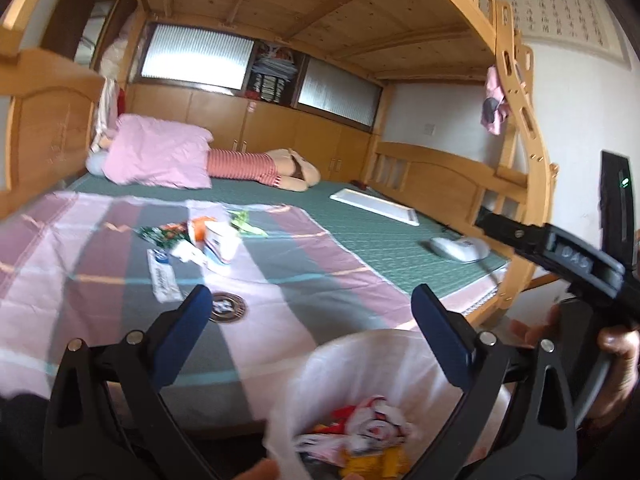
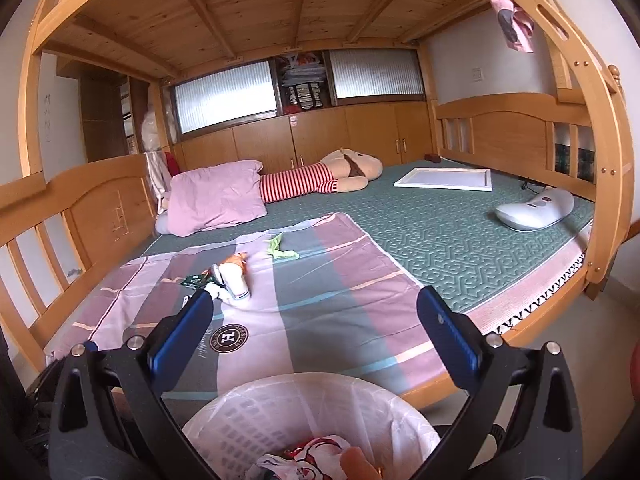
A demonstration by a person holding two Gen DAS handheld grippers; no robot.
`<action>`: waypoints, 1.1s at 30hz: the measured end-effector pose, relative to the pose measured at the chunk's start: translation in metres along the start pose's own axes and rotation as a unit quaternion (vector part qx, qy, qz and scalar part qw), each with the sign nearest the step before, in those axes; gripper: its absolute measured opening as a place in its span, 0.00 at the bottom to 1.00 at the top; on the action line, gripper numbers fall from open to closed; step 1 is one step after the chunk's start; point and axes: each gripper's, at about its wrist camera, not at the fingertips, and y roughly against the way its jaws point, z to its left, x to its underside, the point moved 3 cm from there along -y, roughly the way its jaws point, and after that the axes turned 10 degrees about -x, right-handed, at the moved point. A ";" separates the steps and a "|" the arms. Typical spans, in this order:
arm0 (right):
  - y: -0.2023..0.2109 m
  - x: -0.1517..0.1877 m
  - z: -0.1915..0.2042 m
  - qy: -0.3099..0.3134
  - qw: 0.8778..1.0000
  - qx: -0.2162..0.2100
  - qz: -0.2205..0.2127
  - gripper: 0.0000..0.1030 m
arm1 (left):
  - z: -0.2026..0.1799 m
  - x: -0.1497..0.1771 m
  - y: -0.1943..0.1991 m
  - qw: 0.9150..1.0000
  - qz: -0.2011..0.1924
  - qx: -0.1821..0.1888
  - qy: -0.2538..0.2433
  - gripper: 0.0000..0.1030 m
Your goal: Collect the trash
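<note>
A white-lined trash bin (image 1: 360, 400) stands by the bed's front edge, with crumpled wrappers inside; it also shows in the right wrist view (image 2: 312, 424). Trash lies on the striped blanket (image 1: 280, 280): a white paper cup (image 1: 220, 242), a green packet (image 1: 160, 236), a white wrapper (image 1: 162, 276) and a green scrap (image 1: 246, 224). In the right wrist view the cup (image 2: 234, 280) and green scrap (image 2: 280, 248) show too. My left gripper (image 1: 310, 300) is open and empty above the bin. My right gripper (image 2: 316, 304) is open and empty above the bin.
A pink pillow (image 2: 216, 196) and striped plush toy (image 2: 320, 176) lie at the back of the green mattress (image 2: 440, 232). A white frame (image 2: 444, 179) and a white device (image 2: 532, 208) lie at the right. Wooden bunk posts (image 2: 600, 160) stand around.
</note>
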 end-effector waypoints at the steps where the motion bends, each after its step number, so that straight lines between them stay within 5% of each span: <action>1: -0.002 -0.001 0.001 0.004 1.000 0.003 0.001 0.97 | 0.002 -0.003 -0.004 1.000 0.004 -0.015 -0.011 0.96; 6: -0.025 -0.005 0.004 0.011 1.000 0.014 0.021 0.97 | 0.033 -0.019 -0.040 0.997 0.029 -0.069 -0.008 0.96; 10: -0.067 -0.011 0.002 -0.017 0.997 -0.002 0.081 0.97 | 0.079 -0.028 -0.092 0.987 0.091 -0.130 0.021 0.96; 14: -0.125 -0.010 0.018 0.012 0.989 -0.020 0.149 0.97 | 0.150 -0.021 -0.154 0.954 0.183 -0.218 0.095 0.95; 19: -0.213 -0.001 0.063 0.061 0.975 -0.058 0.205 0.89 | 0.218 -0.008 -0.184 0.928 0.202 -0.289 0.123 0.87; 22: -0.267 0.013 0.091 0.052 0.960 -0.103 0.256 0.84 | 0.248 0.009 -0.181 0.896 0.233 -0.343 0.161 0.77; 24: -0.311 0.025 0.105 0.043 0.951 -0.105 0.289 0.76 | 0.273 0.024 -0.175 0.876 0.248 -0.342 0.234 0.77; 28: -0.375 0.018 0.107 0.059 0.966 -0.016 0.253 0.76 | 0.301 0.043 -0.167 0.837 0.269 -0.350 0.323 0.81; 30: -0.408 0.018 0.108 0.091 0.962 0.015 0.257 0.85 | 0.303 0.052 -0.174 0.830 0.286 -0.329 0.347 0.82; 33: -0.446 0.028 0.110 0.148 0.944 0.044 0.290 0.86 | 0.295 0.055 -0.192 0.836 0.304 -0.287 0.354 0.85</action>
